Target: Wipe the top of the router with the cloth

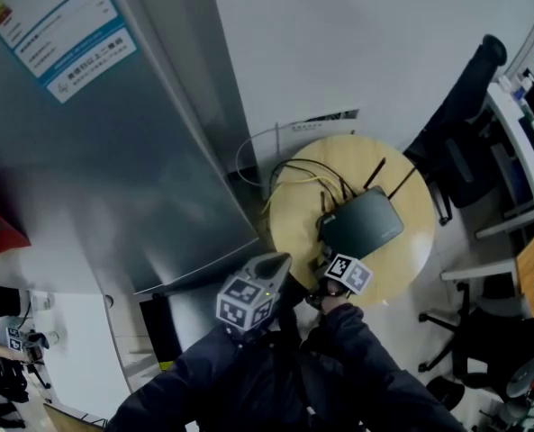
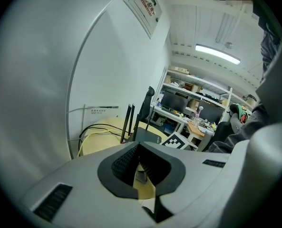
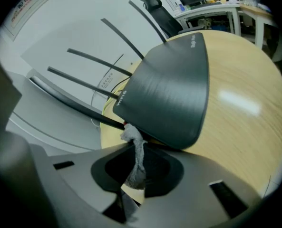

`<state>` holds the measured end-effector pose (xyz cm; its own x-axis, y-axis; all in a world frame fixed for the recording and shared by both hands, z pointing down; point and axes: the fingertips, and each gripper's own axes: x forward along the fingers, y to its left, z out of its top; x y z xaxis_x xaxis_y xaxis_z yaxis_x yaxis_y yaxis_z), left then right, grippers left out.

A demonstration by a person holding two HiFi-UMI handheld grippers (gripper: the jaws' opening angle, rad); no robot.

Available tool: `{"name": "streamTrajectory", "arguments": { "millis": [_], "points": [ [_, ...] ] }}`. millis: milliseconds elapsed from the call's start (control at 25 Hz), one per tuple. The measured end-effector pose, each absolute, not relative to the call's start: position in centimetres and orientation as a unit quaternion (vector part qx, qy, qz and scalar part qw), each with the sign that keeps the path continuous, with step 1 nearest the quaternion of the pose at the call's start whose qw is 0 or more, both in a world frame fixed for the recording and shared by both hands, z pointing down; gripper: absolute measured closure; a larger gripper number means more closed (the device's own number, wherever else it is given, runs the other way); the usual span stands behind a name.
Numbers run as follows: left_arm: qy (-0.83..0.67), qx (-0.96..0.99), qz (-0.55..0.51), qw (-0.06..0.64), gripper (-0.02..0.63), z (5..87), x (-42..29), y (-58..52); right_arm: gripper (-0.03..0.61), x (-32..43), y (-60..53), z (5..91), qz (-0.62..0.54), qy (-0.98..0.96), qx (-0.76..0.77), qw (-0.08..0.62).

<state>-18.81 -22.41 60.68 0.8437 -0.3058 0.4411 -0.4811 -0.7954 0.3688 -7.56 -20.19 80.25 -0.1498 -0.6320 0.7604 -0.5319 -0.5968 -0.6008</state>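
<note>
The black router (image 1: 364, 223) with thin antennas lies on the round wooden table (image 1: 294, 214). In the right gripper view the router (image 3: 171, 94) fills the middle. My right gripper (image 3: 136, 175) is shut on a strip of grey cloth (image 3: 137, 160), and the cloth's tip touches the router's near edge by an antenna base. From the head view, the right gripper (image 1: 325, 264) sits at the router's near corner. My left gripper (image 1: 267, 268) hangs left of it, off the table's edge. Its jaws (image 2: 141, 172) stand a narrow gap apart with nothing between them, and the router (image 2: 148, 136) lies beyond.
A tall silver fridge (image 1: 113, 169) stands close on the left. Black and yellow cables (image 1: 298, 174) loop over the table's back to the white wall. An office chair (image 1: 465, 106) and a desk (image 1: 528, 151) crowd the right, with another chair base (image 1: 483, 349) nearer.
</note>
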Motion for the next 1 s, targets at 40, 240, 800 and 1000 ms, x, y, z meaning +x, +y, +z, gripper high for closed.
{"name": "streamTrajectory", "arguments": {
  "millis": [40,240,800,1000],
  "points": [
    [-0.209,0.93,0.182,0.24,0.612,60.7,-18.6,-22.3,0.508,-7.4,-19.6,80.2,-0.613,0.447,-0.651,0.04],
    [-0.19,0.935,0.176,0.242,0.612,60.6,-16.7,-21.6,0.508,-6.0,-16.4,80.0,-0.609,0.449,-0.653,0.026],
    [-0.173,0.938,0.182,0.24,0.612,60.5,-15.1,-18.5,0.508,-5.3,-13.0,78.8,-0.561,0.557,-0.608,-0.074],
    [-0.173,0.94,0.173,0.24,0.612,59.3,-14.7,-16.8,0.507,-6.2,-10.1,74.1,-0.456,0.654,-0.587,-0.141]
  ]
}}
